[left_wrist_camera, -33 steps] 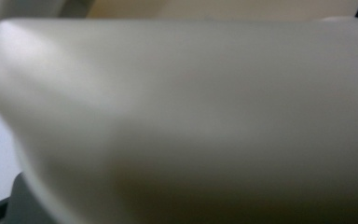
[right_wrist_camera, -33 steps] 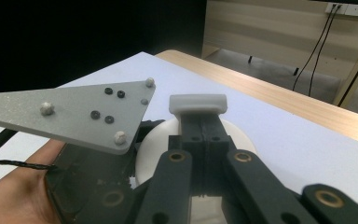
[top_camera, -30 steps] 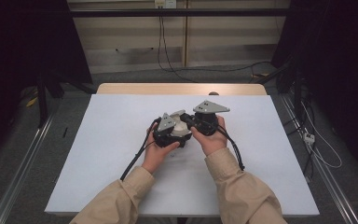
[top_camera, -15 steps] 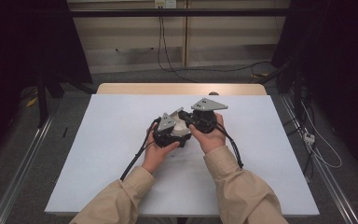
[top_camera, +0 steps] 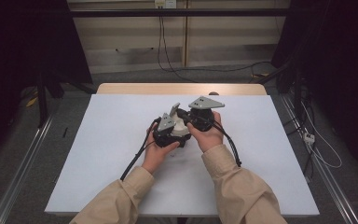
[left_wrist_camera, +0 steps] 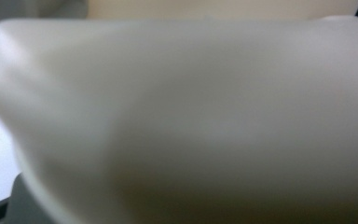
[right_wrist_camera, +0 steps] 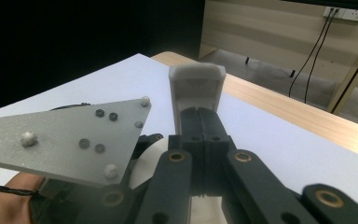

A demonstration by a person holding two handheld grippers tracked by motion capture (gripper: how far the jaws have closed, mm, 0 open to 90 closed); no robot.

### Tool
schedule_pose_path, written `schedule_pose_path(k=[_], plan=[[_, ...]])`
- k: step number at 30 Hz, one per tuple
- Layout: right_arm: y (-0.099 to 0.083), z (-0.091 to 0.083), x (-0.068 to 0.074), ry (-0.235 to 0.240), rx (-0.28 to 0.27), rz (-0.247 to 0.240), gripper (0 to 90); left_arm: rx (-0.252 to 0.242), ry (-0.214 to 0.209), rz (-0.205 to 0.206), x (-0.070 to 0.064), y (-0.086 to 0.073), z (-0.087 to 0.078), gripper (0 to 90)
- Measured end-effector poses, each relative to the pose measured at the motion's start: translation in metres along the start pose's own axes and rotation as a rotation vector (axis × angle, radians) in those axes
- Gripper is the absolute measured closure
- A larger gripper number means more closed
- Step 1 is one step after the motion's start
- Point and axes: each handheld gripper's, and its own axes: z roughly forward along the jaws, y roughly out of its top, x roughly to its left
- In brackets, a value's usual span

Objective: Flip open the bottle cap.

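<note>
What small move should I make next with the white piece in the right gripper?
Probably ease the two hands slightly apart. The right gripper has its jaws closed on the white piece, while the left gripper sits so near a blurred pale surface that its camera shows no detail. Backing off should restore sight before aligning anything.

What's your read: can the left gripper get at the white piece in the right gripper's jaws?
Probably yes. The right gripper holds the white piece clamped and exposed beyond its jaws, the left gripper sits right beside it, and nothing lies between them. Whether the left jaws are open can't be told.
</note>
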Motion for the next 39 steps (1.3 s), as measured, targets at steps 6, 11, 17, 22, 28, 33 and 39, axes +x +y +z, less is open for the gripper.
schedule_pose_path(k=[6, 11, 17, 22, 28, 33, 39], plan=[[0.0, 0.005, 0.001, 0.002, 0.011, -0.006, 90.0, 0.001, 0.001, 0.0, 0.0, 0.0, 0.0, 18.5], [0.001, 0.008, 0.001, -0.001, 0.015, -0.012, 90.0, 0.002, 0.0, 0.005, 0.0, 0.0, 0.0, 18.6], [0.003, 0.011, 0.0, -0.006, 0.008, -0.015, 90.0, 0.003, 0.004, 0.016, 0.0, 0.0, 0.0, 18.6], [0.005, 0.013, -0.001, -0.005, 0.01, -0.014, 90.0, 0.005, 0.004, 0.015, 0.0, 0.0, 0.0, 18.5], [0.006, 0.014, -0.001, -0.005, 0.005, -0.009, 90.0, 0.003, 0.005, 0.009, 0.0, 0.0, 0.0, 18.6], [0.007, 0.016, -0.001, -0.007, 0.004, -0.011, 90.0, 0.004, 0.005, 0.013, 0.0, 0.0, 0.0, 18.6], [0.01, 0.019, -0.001, -0.005, 0.006, -0.017, 90.0, 0.007, 0.009, 0.019, 0.0, 0.0, -0.001, 18.5]])
